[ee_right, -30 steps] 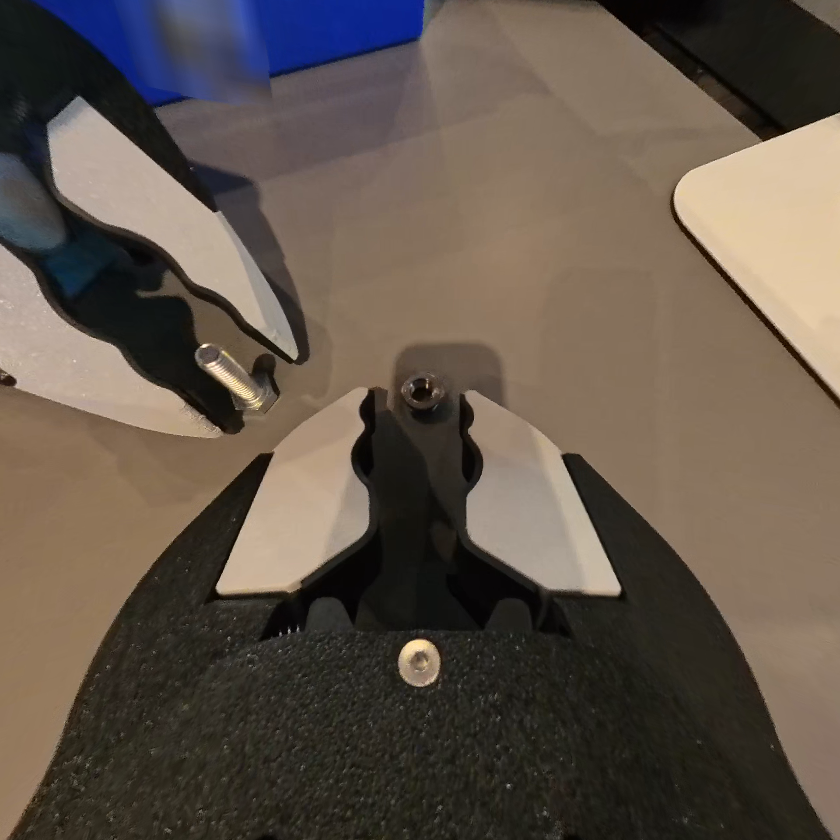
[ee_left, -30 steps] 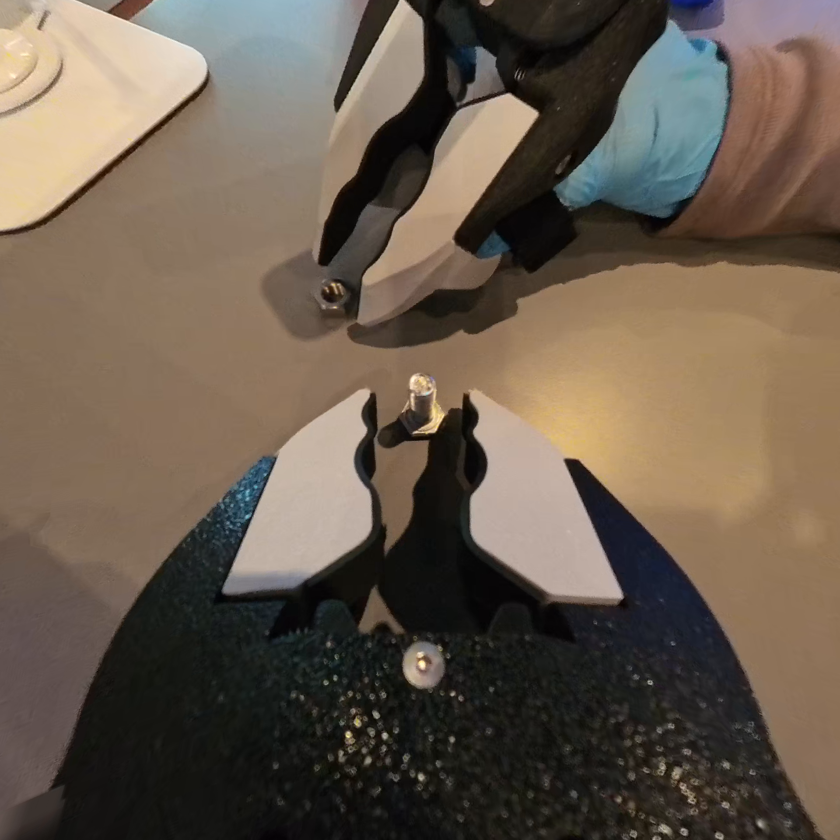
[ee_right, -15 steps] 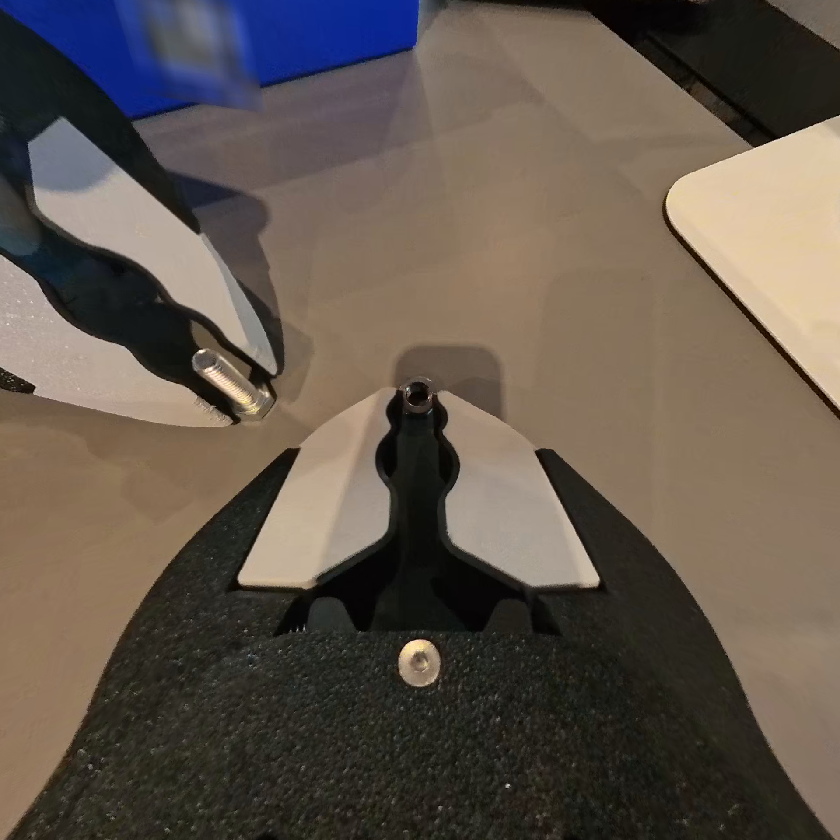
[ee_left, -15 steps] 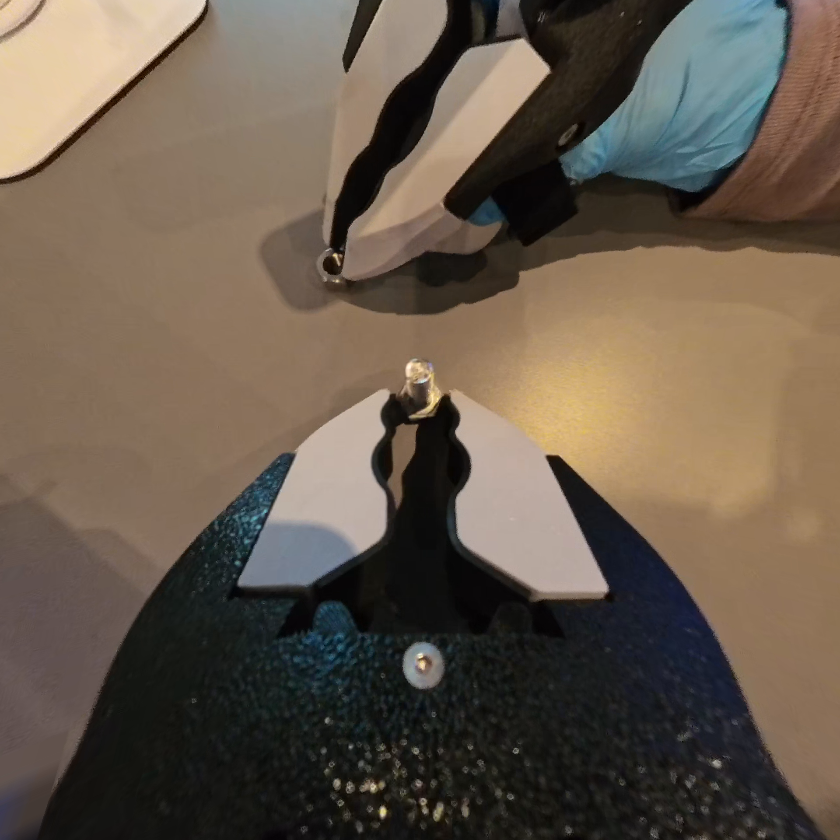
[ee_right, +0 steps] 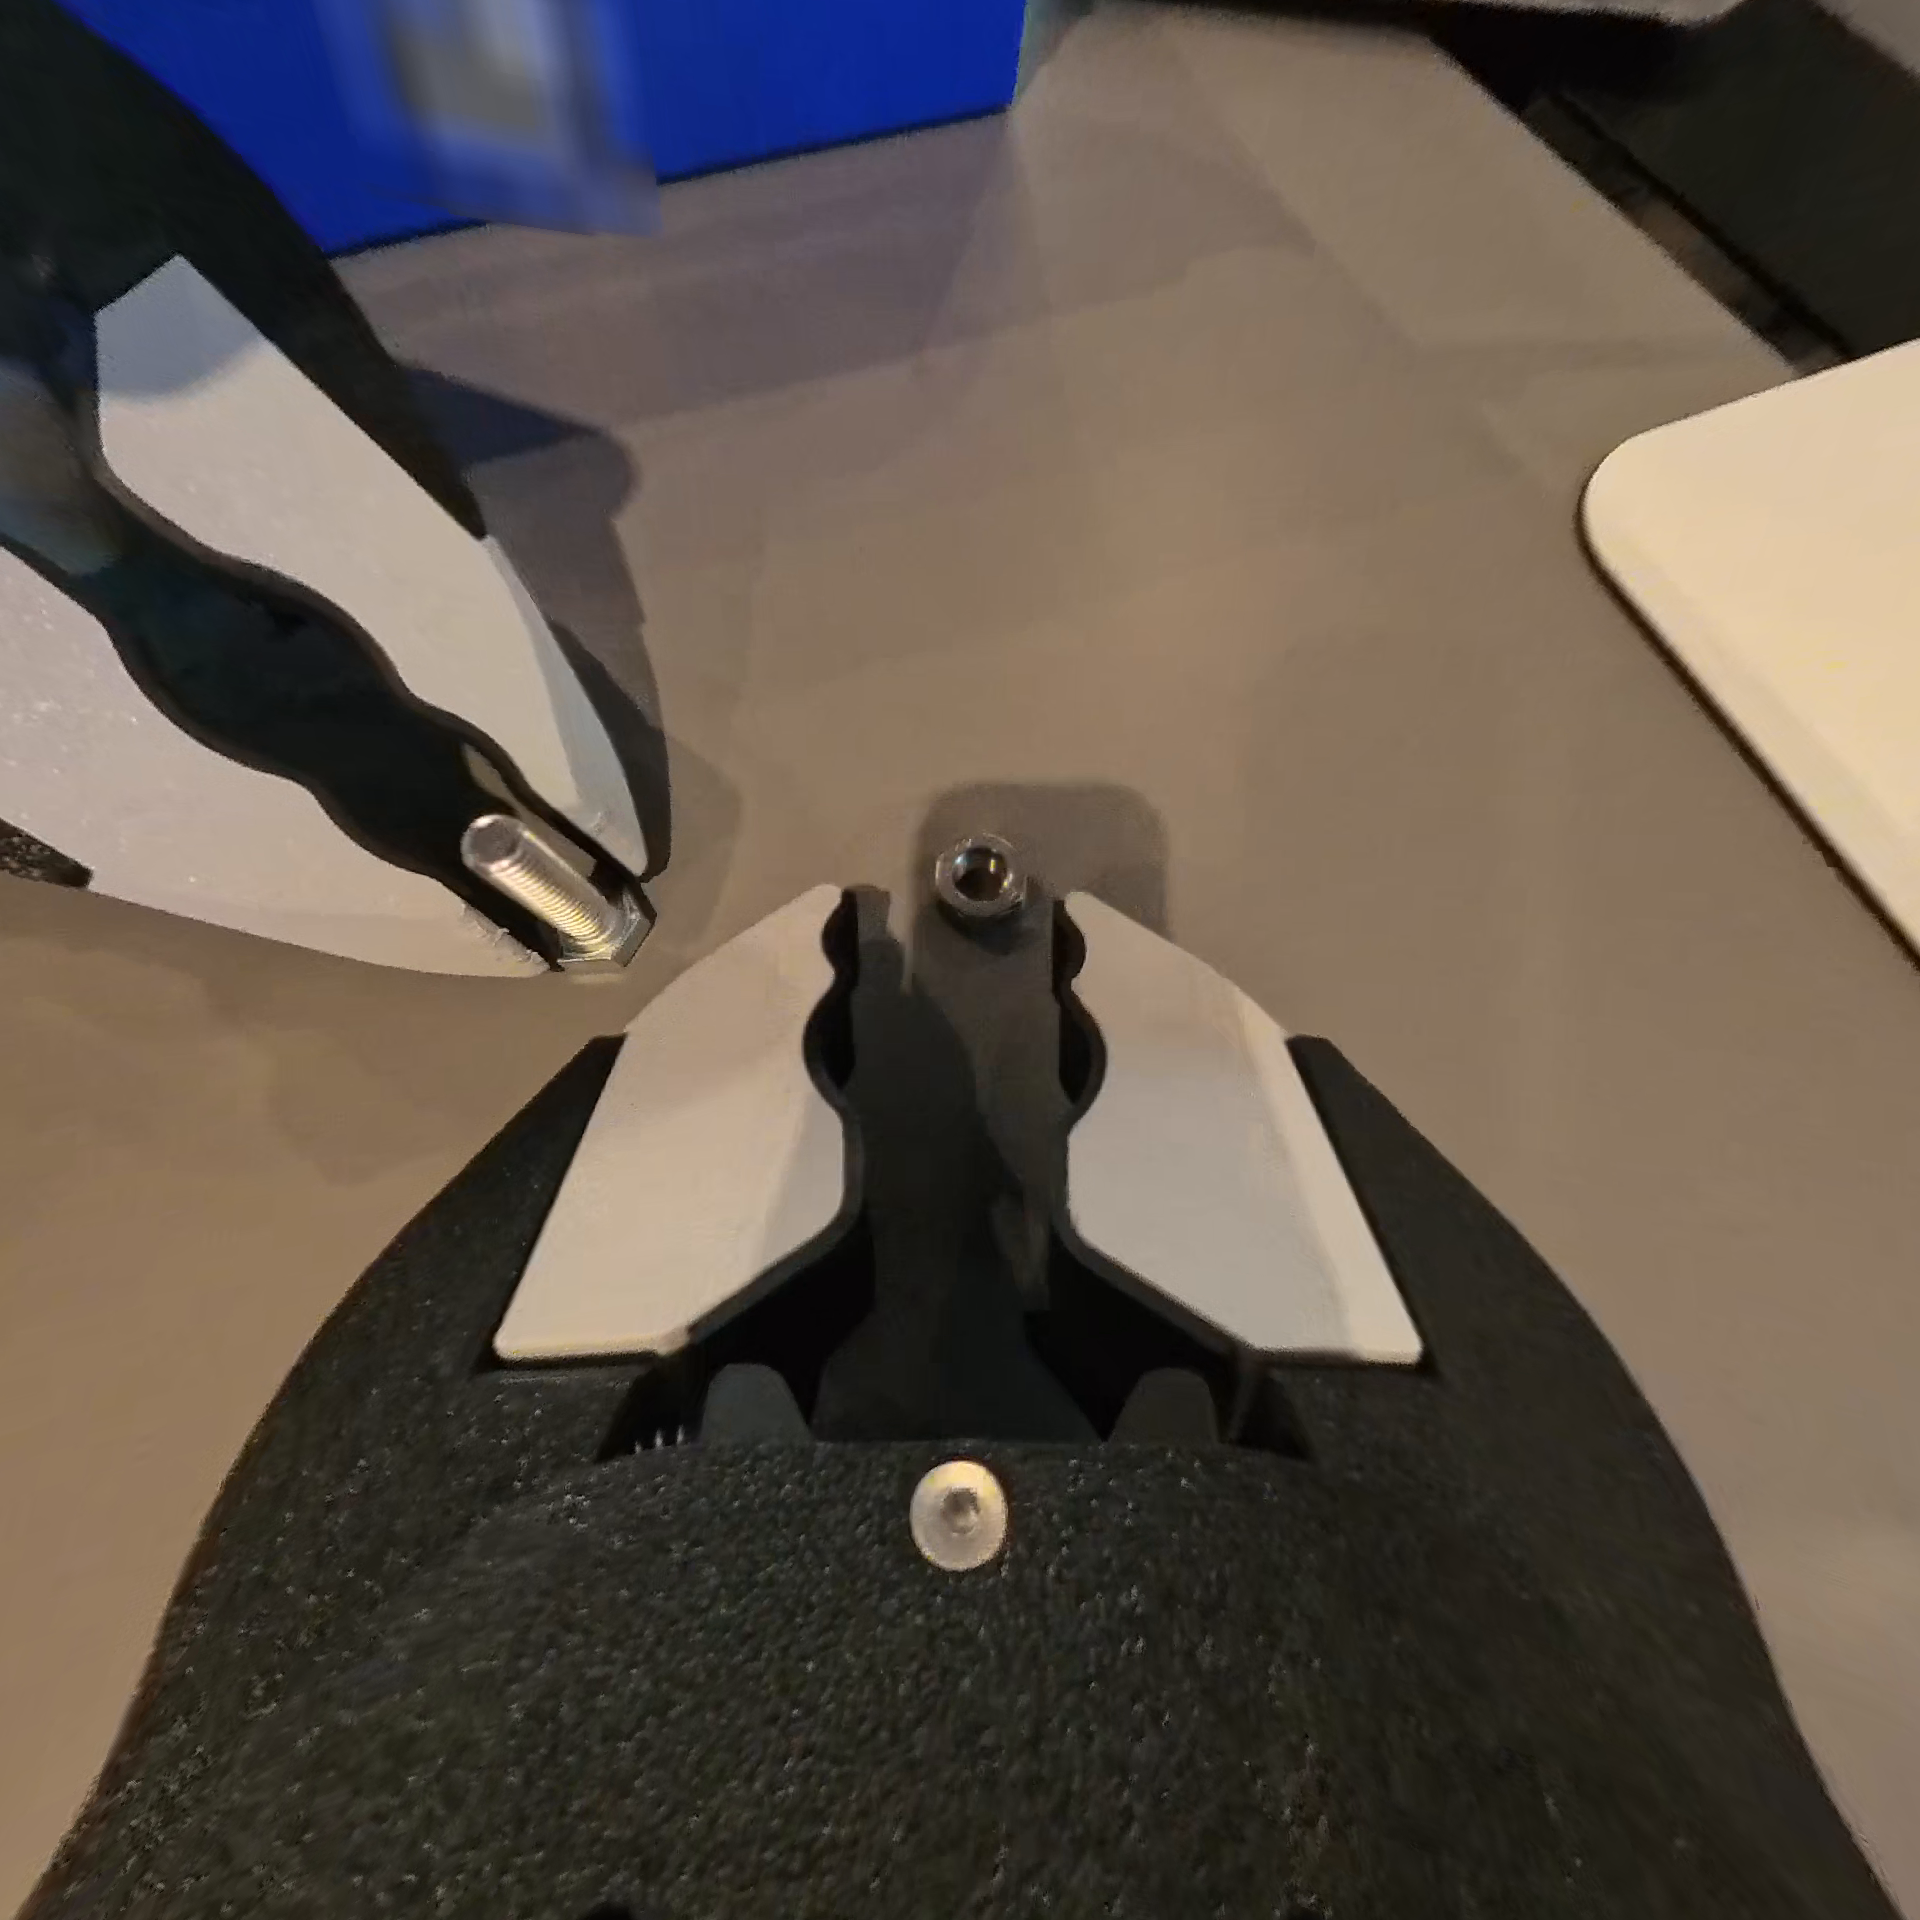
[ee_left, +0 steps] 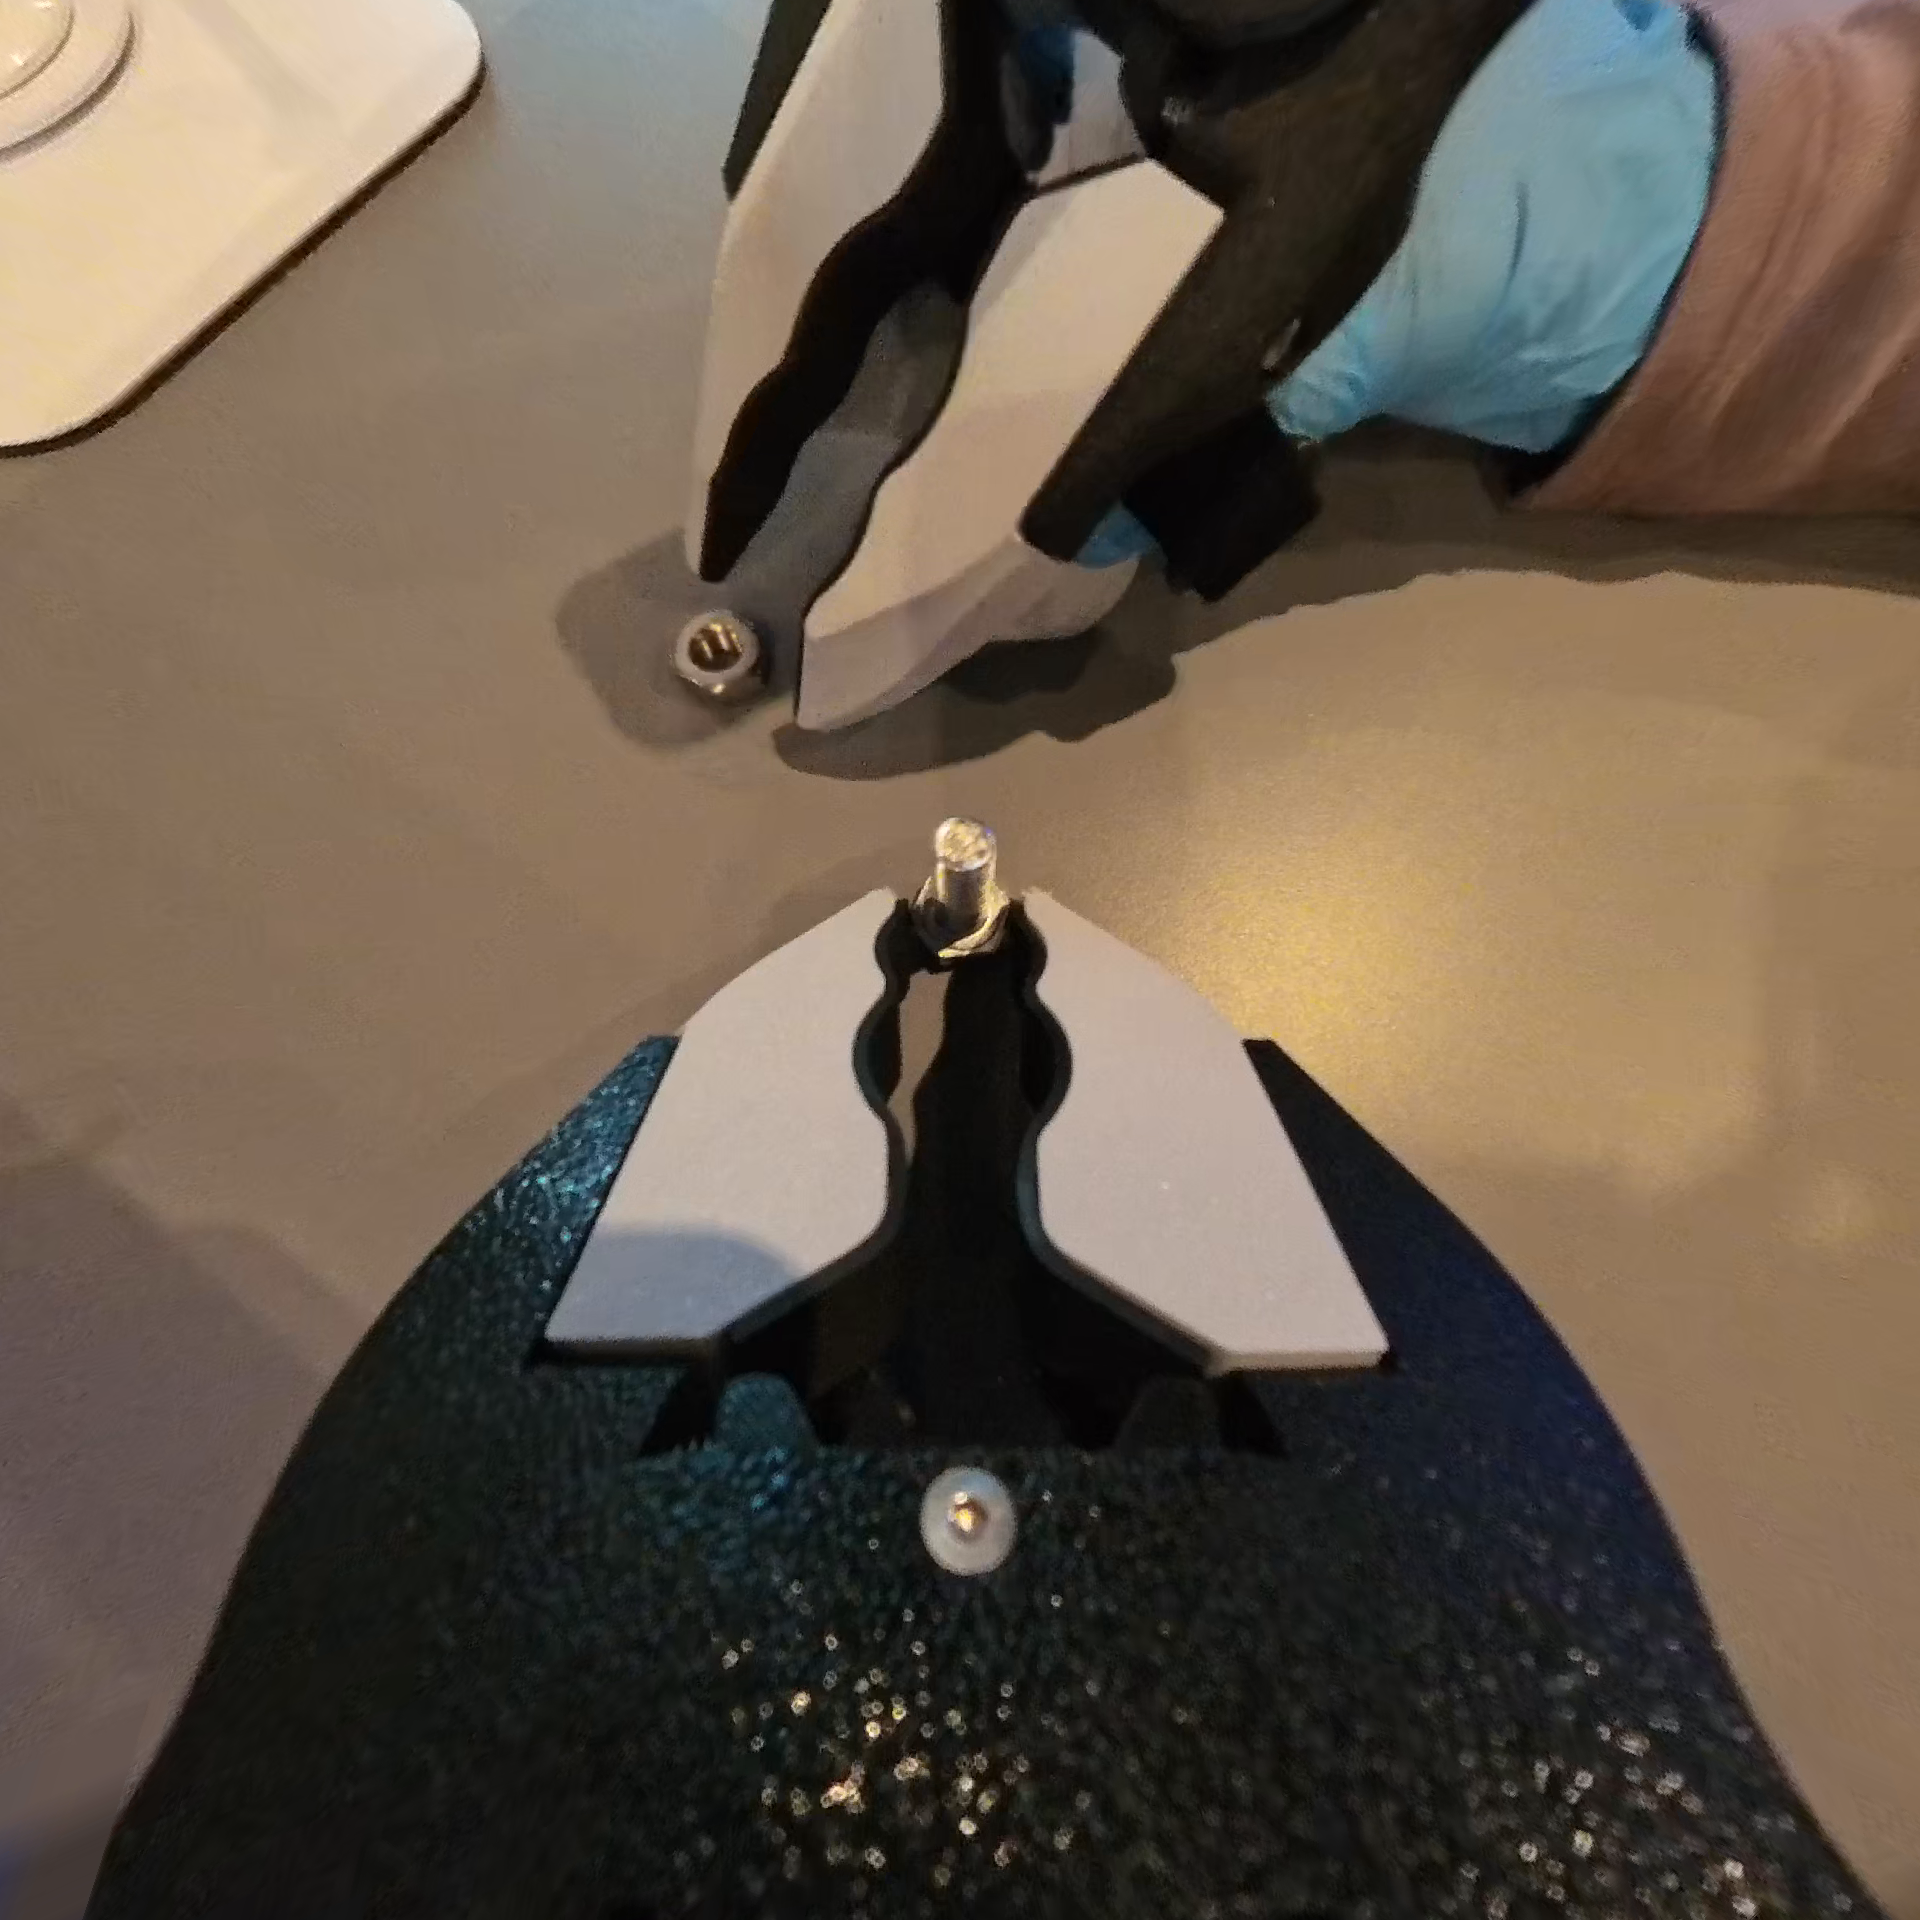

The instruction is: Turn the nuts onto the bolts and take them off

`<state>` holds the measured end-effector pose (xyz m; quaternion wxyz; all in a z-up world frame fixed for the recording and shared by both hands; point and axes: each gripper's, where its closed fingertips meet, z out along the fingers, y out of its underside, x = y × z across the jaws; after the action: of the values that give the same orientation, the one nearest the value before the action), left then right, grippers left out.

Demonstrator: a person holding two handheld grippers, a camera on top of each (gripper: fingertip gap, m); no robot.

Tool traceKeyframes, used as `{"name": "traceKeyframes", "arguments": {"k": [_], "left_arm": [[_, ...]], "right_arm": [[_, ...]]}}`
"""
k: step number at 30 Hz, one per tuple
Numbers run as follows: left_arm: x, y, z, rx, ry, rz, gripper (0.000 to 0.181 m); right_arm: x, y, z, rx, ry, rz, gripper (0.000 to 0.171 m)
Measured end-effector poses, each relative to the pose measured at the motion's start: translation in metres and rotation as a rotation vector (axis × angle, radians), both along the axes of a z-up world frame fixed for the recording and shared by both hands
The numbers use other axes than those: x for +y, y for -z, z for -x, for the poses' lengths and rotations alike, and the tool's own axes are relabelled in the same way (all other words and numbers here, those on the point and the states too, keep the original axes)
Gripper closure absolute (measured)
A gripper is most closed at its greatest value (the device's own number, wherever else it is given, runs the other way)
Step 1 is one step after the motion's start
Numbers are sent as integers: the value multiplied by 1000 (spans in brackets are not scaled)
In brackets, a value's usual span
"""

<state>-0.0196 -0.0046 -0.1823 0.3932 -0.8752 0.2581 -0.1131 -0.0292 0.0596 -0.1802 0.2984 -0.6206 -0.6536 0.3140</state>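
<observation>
My left gripper (ee_left: 958, 906) is shut on the hex head of a steel bolt (ee_left: 961, 883), low over the grey table, with the threaded shaft pointing forward and up. It also shows at the left of the right wrist view (ee_right: 592, 925), with the bolt (ee_right: 540, 883) in its tips. My right gripper (ee_right: 961, 906) is open. A steel nut (ee_right: 979, 871) lies flat on the table between its fingertips, apart from both. In the left wrist view the right gripper (ee_left: 764, 644) stands tilted down just behind the nut (ee_left: 717, 655).
A white board with rounded corners lies at the far left in the left wrist view (ee_left: 208, 208) and at the right in the right wrist view (ee_right: 1766, 623). A blue box (ee_right: 779, 83) stands behind. A blue-gloved hand (ee_left: 1507, 260) holds the right gripper.
One second ago both grippers were open, then both closed. The right gripper has opened again and the nut lies free on the table. The left gripper stays shut on the bolt.
</observation>
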Motion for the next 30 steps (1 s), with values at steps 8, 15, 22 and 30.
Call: {"name": "traceKeyframes", "arguments": {"k": [8, 15, 22, 30], "left_arm": [[0, 0, 0, -1, 8, -2, 164], [0, 0, 0, -3, 9, -4, 165], [0, -1, -1, -8, 15, -11, 165], [0, -1, -1, -8, 15, -11, 165]], "right_arm": [[0, 2, 6, -30, -60, 2, 140], [-2, 2, 6, -41, -71, 0, 153], [-5, -5, 0, -27, -122, -6, 154], [-52, -34, -10, 45, -398, 88, 155]]}}
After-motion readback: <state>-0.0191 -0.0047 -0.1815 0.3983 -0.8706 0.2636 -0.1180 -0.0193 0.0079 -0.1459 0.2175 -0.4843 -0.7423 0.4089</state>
